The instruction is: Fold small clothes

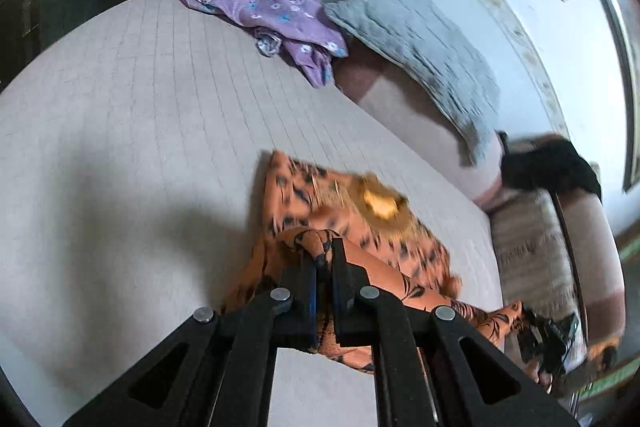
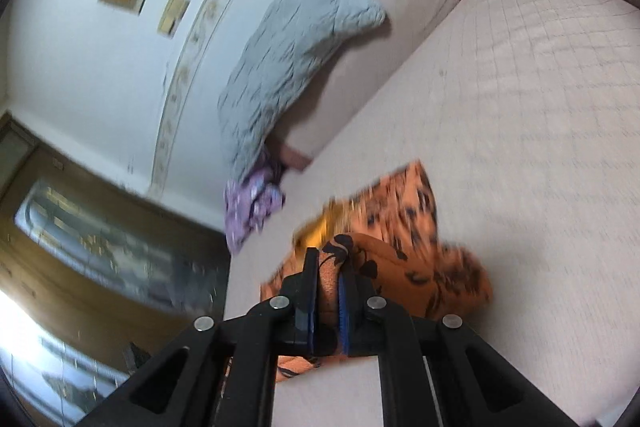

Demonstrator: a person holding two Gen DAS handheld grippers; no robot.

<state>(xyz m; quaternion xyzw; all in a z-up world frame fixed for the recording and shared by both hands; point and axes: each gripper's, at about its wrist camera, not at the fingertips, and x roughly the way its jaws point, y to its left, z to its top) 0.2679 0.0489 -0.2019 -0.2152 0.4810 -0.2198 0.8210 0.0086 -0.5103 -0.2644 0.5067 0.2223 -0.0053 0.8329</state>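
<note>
An orange garment with black print and a yellow patch point(image 1: 340, 203) lies partly folded on the quilted beige bed cover point(image 1: 140, 107). My left gripper point(image 1: 324, 251) is shut on a bunched edge of it, lifted off the cover. In the right wrist view the same orange garment point(image 2: 400, 219) shows, and my right gripper point(image 2: 330, 259) is shut on another edge of it. The right gripper also shows at the lower right of the left wrist view point(image 1: 548, 339), with the cloth stretched between the two.
A purple flowered garment point(image 1: 260, 7) lies crumpled at the far end of the bed, also in the right wrist view point(image 2: 248, 207). A grey quilted pillow point(image 1: 420, 39) leans on the headboard. A black item point(image 1: 548, 167) and a patterned blanket point(image 1: 532, 247) lie at the right.
</note>
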